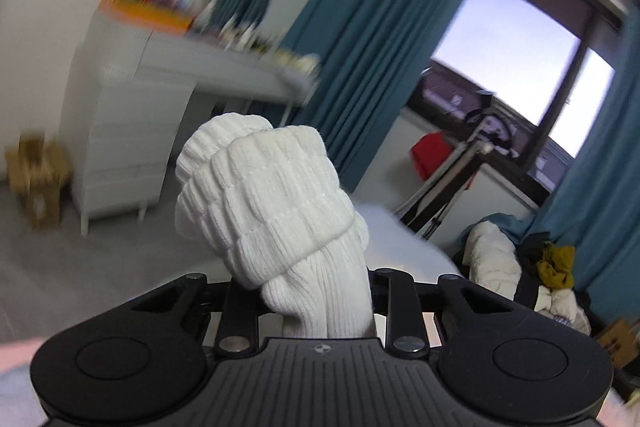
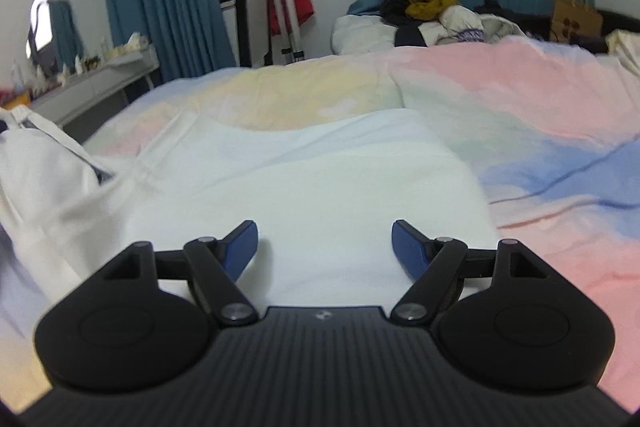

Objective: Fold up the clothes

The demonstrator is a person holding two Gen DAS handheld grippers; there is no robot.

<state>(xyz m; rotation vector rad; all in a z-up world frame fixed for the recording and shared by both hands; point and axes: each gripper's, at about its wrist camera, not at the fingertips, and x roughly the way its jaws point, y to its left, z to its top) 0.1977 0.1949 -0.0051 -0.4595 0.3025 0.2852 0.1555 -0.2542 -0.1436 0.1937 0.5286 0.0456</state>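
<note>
Left gripper (image 1: 320, 301): nearest, jaws clamped on a white ribbed garment (image 1: 272, 203), held up off the bed.
Right gripper (image 2: 324, 247): jaws spread wide, nothing between them, over white clothing (image 2: 304, 179) lying flat on the pastel bedspread (image 2: 540, 115).

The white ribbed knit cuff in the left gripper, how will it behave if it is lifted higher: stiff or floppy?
Probably floppy: the white knit cuff bunches in soft folds above the left gripper. Likely light, since it stands up unsupported. Its ribbed texture should resist slipping, though the rest of the garment may drag.
</note>
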